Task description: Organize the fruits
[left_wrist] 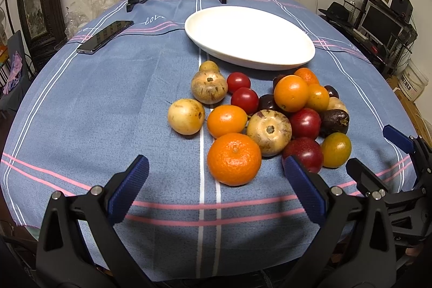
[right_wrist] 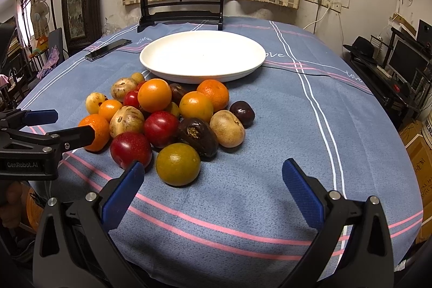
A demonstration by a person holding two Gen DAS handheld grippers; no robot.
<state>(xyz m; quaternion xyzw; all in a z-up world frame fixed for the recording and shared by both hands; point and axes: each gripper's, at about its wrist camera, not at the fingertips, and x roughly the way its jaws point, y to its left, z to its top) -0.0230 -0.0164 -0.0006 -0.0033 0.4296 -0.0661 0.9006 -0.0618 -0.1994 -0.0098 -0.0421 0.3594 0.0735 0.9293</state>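
the left claw [left_wrist: 216, 177] hung spread wide and empty above the blue cloth [left_wrist: 108, 112], a big orange [left_wrist: 234, 159] between its tips. the fruit pile [right_wrist: 167, 120] lay just before the bare white plate [right_wrist: 202, 56]. the right claw [right_wrist: 213, 180] gaped too, empty, a greenish orange [right_wrist: 178, 164] near its left tip.

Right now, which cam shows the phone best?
Left wrist view: the phone is larger there, lying flat on the tablecloth left of the plate, with its whole outline visible. In the right wrist view the phone is smaller, farther off, near the left edge.
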